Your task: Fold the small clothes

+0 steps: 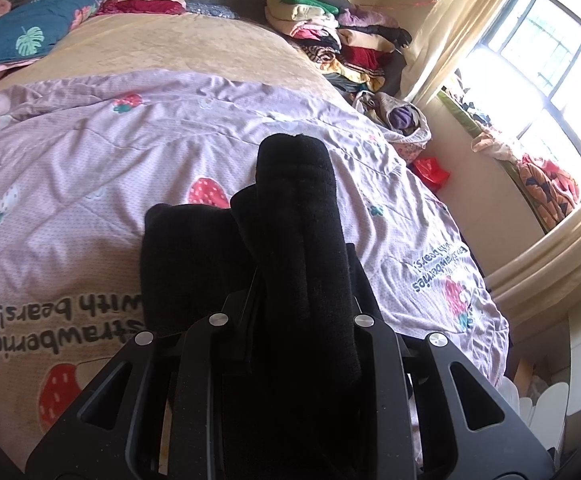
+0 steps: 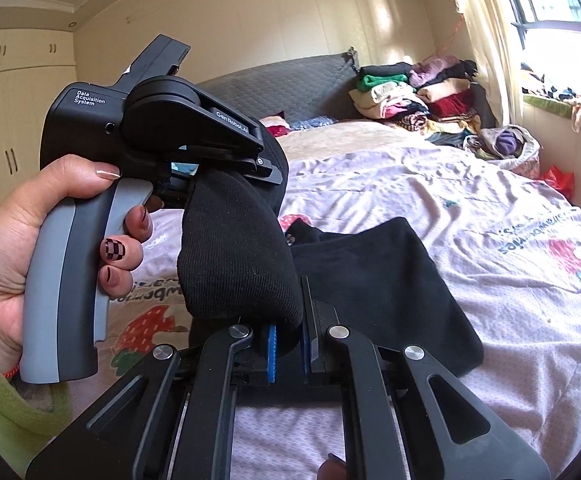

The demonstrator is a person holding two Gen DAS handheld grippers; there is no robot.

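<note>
A black sock (image 2: 234, 252) is stretched between both grippers above a lilac strawberry-print bed cover (image 2: 470, 208). In the right wrist view a hand (image 2: 6, 232) holds my left gripper (image 2: 266, 168), shut on the sock's upper end. My right gripper (image 2: 289, 342) pinches the lower end between its blue pads (image 2: 271, 340). In the left wrist view the same sock (image 1: 302, 240) drapes over my left gripper (image 1: 294, 312) and hides its fingertips. My right gripper is not in that view. Another black cloth (image 2: 390, 280) lies flat on the cover below the sock and shows as the black cloth (image 1: 182, 264) at lower left.
A pile of folded clothes (image 1: 330, 40) is stacked by the headboard on the right. A teal patterned quilt (image 1: 30, 20) lies at the far left. The bed's right edge drops off near a red bag (image 1: 430, 170) under the window. A wardrobe (image 2: 10, 120) stands at the left.
</note>
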